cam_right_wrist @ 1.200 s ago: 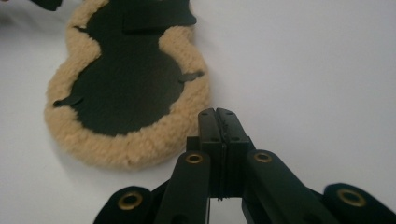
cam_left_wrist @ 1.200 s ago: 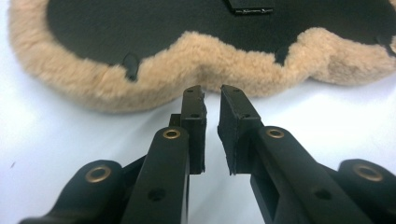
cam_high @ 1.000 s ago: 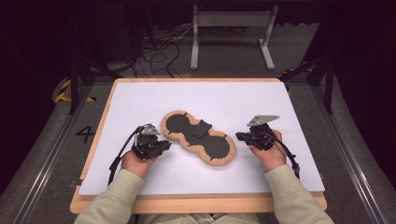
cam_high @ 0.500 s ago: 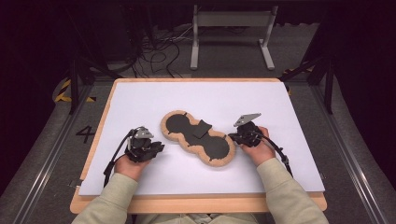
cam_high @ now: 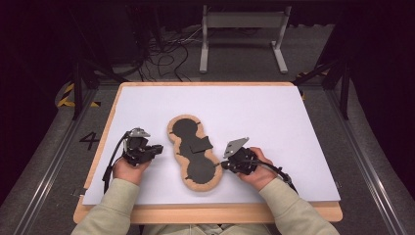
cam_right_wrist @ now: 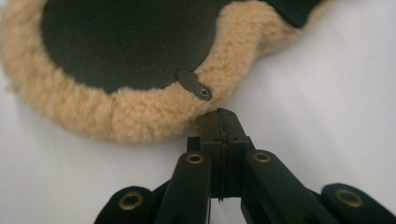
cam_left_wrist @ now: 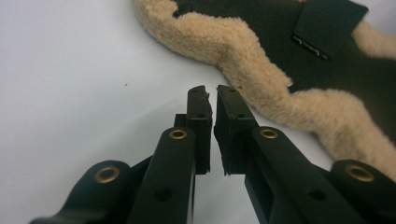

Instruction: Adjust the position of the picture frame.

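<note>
Your right gripper (cam_high: 226, 165) lay low at the near lobe of the fleece-edged pad (cam_high: 193, 152), and its own view gave what the high view could not: the two black jaws (cam_right_wrist: 223, 122) were pressed flat together with nothing between them, their tips right at the tan fleece rim (cam_right_wrist: 154, 116), apparently touching it just below a small dark tab fixed with a screw (cam_right_wrist: 194, 85). From above, that contact was only a dark smudge at the pad's edge.

Your left gripper (cam_high: 152, 150) sat just beside the pad's waist on the other side. Its view showed the jaws (cam_left_wrist: 212, 95) with a thin slit between the pads, gripping nothing, having just been closing; the white sheet was under them and the wavy fleece border (cam_left_wrist: 243, 51) lay a little beyond the tips, not touched. That view also caught a dark flap with a small label (cam_left_wrist: 327, 23) lying on the pad's black face.

From the high view you could see the pad near the middle of the white sheet (cam_high: 274, 117), peanut-shaped and slanting from far-left to near-right, on the wooden board (cam_high: 205, 213). Cables (cam_high: 166, 54) and a white metal stand (cam_high: 242, 29) were on the floor beyond the table, well clear of your hands.
</note>
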Motion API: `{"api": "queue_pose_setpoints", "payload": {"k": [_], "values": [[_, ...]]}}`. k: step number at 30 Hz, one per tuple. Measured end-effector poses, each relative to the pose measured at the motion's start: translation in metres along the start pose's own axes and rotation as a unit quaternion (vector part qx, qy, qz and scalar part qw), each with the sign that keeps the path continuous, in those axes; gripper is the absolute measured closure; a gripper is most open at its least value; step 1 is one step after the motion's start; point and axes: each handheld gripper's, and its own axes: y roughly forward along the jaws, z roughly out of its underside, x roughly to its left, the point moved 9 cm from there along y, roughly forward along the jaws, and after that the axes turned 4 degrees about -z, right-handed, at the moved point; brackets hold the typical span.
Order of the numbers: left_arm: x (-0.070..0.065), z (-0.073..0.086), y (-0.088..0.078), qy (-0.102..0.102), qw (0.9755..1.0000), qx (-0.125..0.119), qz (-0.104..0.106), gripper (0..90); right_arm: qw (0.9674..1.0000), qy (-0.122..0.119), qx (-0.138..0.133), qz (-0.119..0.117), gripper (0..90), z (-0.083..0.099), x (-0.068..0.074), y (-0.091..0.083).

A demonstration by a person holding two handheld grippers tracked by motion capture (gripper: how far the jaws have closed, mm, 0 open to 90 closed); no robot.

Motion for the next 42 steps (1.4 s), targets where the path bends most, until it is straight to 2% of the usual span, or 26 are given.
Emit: {"api": "queue_pose_setpoints", "payload": {"k": [4, 7, 10, 13, 15, 19, 21, 22, 24, 27, 28, 29, 30, 32, 33, 35, 37, 38, 40, 42], "values": [[0.007, 0.0, 0.002, -0.007, 0.9999, 0.006, -0.004, 86.9, 0.9994, -0.032, 0.002, -0.014, 90.0, -0.013, 0.022, 0.008], [0.01, -0.001, 0.003, -0.009, 0.9999, 0.007, -0.009, 87.8, 0.9985, -0.055, 0.0, -0.01, 90.0, -0.023, 0.037, 0.014], [0.011, -0.002, 0.005, -0.006, 0.9998, 0.008, -0.018, 88.9, 0.9975, -0.068, -0.004, -0.019, 90.0, -0.03, 0.049, 0.018], [0.011, -0.007, 0.009, -0.003, 0.9996, 0.017, -0.023, 89.6, 0.9967, -0.081, -0.003, -0.011, 90.0, -0.033, 0.053, 0.019], [0.011, -0.015, 0.008, -0.002, 0.9996, 0.013, -0.027, 89.8, 0.9975, -0.069, -0.015, -0.007, 90.0, -0.033, 0.049, 0.012], [0.011, -0.028, 0.011, 0.001, 0.9992, 0.016, -0.036, 89.8, 0.998, -0.042, -0.043, 0.018, 90.0, -0.029, 0.033, -0.009], [0.015, -0.032, 0.016, 0.002, 0.9979, 0.027, -0.058, 90.0, 0.9979, -0.024, -0.051, 0.032, 90.0, -0.024, 0.024, -0.019], [0.016, -0.035, 0.02, -0.001, 0.9973, 0.027, -0.068, 90.0, 0.9978, -0.016, -0.052, 0.037, 90.0, -0.02, 0.021, -0.023], [0.018, -0.038, 0.025, -0.015, 0.9967, 0.034, -0.073, 90.0, 0.997, 0.0, -0.057, 0.054, 90.0, -0.013, 0.012, -0.032], [0.022, -0.042, 0.038, -0.037, 0.9933, 0.062, -0.09, 90.0, 0.9952, 0.018, -0.062, 0.073, 90.0, -0.004, 0.004, -0.044], [0.024, -0.043, 0.043, -0.045, 0.9925, 0.069, -0.09, 90.0, 0.9946, 0.023, -0.065, 0.078, 90.0, -0.001, 0.002, -0.048], [0.024, -0.043, 0.043, -0.045, 0.9925, 0.069, -0.09, 90.0, 0.9939, 0.028, -0.066, 0.084, 90.0, 0.002, 0.0, -0.052], [0.025, -0.043, 0.048, -0.045, 0.9915, 0.079, -0.092, 90.0, 0.9939, 0.028, -0.066, 0.084, 90.0, 0.002, 0.0, -0.052], [0.025, -0.042, 0.054, -0.036, 0.991, 0.091, -0.091, 90.0, 0.9927, 0.035, -0.069, 0.093, 90.0, 0.007, -0.002, -0.058], [0.023, -0.042, 0.057, -0.036, 0.9917, 0.093, -0.082, 90.0, 0.9921, 0.038, -0.07, 0.096, 90.0, 0.009, -0.003, -0.062], [0.021, -0.045, 0.06, -0.032, 0.9922, 0.09, -0.08, 90.0, 0.9912, 0.044, -0.072, 0.102, 90.0, 0.013, -0.004, -0.066], [0.019, -0.047, 0.062, -0.02, 0.9924, 0.092, -0.079, 90.0, 0.9904, 0.048, -0.075, 0.106, 90.0, 0.015, -0.004, -0.069], [0.019, -0.048, 0.062, -0.005, 0.9921, 0.095, -0.082, 90.0, 0.9902, 0.05, -0.075, 0.107, 90.0, 0.016, -0.004, -0.07], [0.018, -0.049, 0.064, -0.003, 0.9918, 0.097, -0.083, 90.0, 0.9897, 0.053, -0.076, 0.11, 90.0, 0.018, -0.004, -0.072], [0.013, -0.052, 0.067, 0.001, 0.9928, 0.095, -0.074, 90.0, 0.9888, 0.057, -0.078, 0.114, 90.0, 0.019, -0.005, -0.077]]}}
